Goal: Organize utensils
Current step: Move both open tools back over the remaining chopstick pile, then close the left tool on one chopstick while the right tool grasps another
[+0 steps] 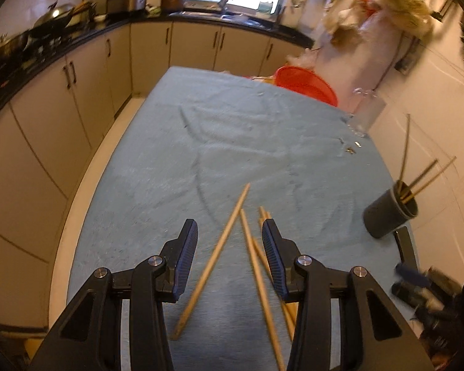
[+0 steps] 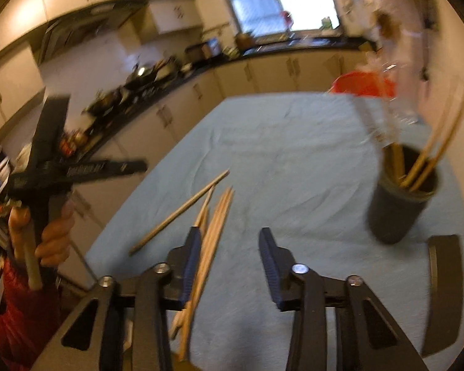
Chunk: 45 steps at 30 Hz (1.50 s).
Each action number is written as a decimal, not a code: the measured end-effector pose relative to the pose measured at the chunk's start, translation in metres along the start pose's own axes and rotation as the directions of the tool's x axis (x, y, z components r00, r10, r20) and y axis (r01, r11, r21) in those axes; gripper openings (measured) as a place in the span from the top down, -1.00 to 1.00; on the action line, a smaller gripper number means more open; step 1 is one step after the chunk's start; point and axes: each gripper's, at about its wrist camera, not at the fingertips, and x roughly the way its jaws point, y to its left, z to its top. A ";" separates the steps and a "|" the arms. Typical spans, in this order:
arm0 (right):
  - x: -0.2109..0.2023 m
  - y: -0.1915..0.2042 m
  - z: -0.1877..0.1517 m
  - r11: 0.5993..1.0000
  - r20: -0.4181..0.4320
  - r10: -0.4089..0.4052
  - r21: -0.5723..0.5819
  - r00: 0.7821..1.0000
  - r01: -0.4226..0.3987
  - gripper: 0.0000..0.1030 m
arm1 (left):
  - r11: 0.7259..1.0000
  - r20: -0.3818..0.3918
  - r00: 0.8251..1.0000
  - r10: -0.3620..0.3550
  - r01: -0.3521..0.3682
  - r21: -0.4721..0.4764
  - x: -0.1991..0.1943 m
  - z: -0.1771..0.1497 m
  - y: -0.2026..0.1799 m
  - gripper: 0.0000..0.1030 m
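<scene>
Several loose wooden chopsticks (image 1: 215, 258) lie on the blue cloth; they also show in the right wrist view (image 2: 213, 232). A dark cup (image 1: 389, 216) at the right holds several chopsticks; it also shows in the right wrist view (image 2: 399, 198). My left gripper (image 1: 230, 228) is open and empty, low over the loose chopsticks, with two of them between its fingers. My right gripper (image 2: 230, 236) is open and empty, its left finger (image 2: 191, 259) over the chopstick pile, the cup to its right. The left gripper's body (image 2: 46, 167) shows at the left of the right wrist view, held by a hand.
The table has a blue cloth (image 1: 247, 142). A red bowl (image 1: 306, 85) and a clear glass (image 1: 365, 111) stand at the far right. A dark curved object (image 2: 445, 290) lies near the cup. Kitchen cabinets (image 1: 77, 92) run along the left and back.
</scene>
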 end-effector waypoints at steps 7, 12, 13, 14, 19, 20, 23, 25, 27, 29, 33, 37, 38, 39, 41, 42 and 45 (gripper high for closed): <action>0.053 0.043 -0.010 0.991 -0.151 0.020 -0.126 0.988 -0.039 0.44 | 1.000 0.000 1.000 0.004 -0.004 -0.007 0.002 -0.004 0.012 0.19; 0.088 0.054 -0.007 0.984 -0.228 -0.024 -0.177 0.973 -0.017 0.51 | 1.000 -0.006 1.000 -0.001 0.001 -0.007 0.005 -0.010 0.022 0.19; 0.092 0.055 -0.006 0.983 -0.238 -0.033 -0.186 0.971 -0.012 0.53 | 1.000 -0.008 1.000 -0.003 0.003 -0.009 0.006 -0.011 0.025 0.19; 0.099 0.056 -0.005 0.981 -0.250 -0.052 -0.196 0.967 0.002 0.61 | 1.000 -0.010 1.000 -0.006 0.006 -0.011 0.007 -0.012 0.028 0.19; 0.121 0.059 0.003 0.972 -0.285 -0.115 -0.230 0.952 0.049 0.65 | 1.000 -0.021 1.000 -0.014 0.014 -0.023 0.013 -0.016 0.041 0.19; 0.125 0.059 0.004 0.971 -0.293 -0.121 -0.234 0.948 0.052 0.65 | 1.000 -0.025 1.000 -0.016 0.015 -0.025 0.015 -0.017 0.044 0.19; 0.138 0.063 0.007 0.960 -0.317 -0.167 -0.267 0.934 0.081 0.65 | 0.999 -0.031 0.999 -0.019 0.018 -0.030 0.019 -0.018 0.050 0.19; 0.146 0.065 0.007 0.955 -0.338 -0.185 -0.282 0.923 0.088 0.67 | 0.999 -0.036 0.999 -0.022 0.021 -0.027 0.020 -0.019 0.052 0.19; 0.151 0.066 0.006 0.947 -0.336 -0.215 -0.301 0.917 0.112 0.72 | 0.999 -0.041 0.999 -0.022 0.021 -0.024 0.021 -0.019 0.053 0.19; 0.154 0.066 0.007 0.944 -0.341 -0.225 -0.307 0.913 0.119 0.81 | 1.000 -0.049 0.999 -0.024 0.023 -0.017 0.024 -0.018 0.052 0.19; 0.149 0.055 0.010 0.958 -0.340 -0.202 -0.262 0.918 0.114 0.85 | 1.000 -0.073 0.997 -0.016 0.017 0.019 0.031 -0.016 0.043 0.19; 0.133 0.034 0.016 0.975 -0.301 -0.177 -0.187 0.937 0.124 0.85 | 0.997 -0.099 0.995 -0.017 0.023 0.068 0.042 -0.013 0.029 0.19; 0.128 0.028 0.018 0.976 -0.287 -0.179 -0.171 0.941 0.133 0.85 | 0.996 -0.116 0.993 -0.019 0.029 0.088 0.047 -0.011 0.024 0.19; 0.125 0.025 0.018 0.977 -0.280 -0.179 -0.160 0.943 0.138 0.85 | 0.995 -0.128 0.992 -0.012 0.025 0.098 0.052 -0.010 0.020 0.19; 0.117 0.015 0.019 0.981 -0.267 -0.175 -0.134 0.948 0.144 0.85 | 0.991 -0.155 0.988 -0.013 0.034 0.132 0.064 -0.006 0.010 0.19; 0.113 0.011 0.018 0.982 -0.262 -0.174 -0.123 0.949 0.146 0.85 | 0.989 -0.173 0.985 -0.017 0.043 0.145 0.071 -0.005 0.007 0.19; 0.107 0.004 0.015 0.984 -0.257 -0.168 -0.103 0.952 0.146 0.85 | 0.983 -0.205 0.979 0.022 0.016 0.182 0.090 0.002 -0.003 0.19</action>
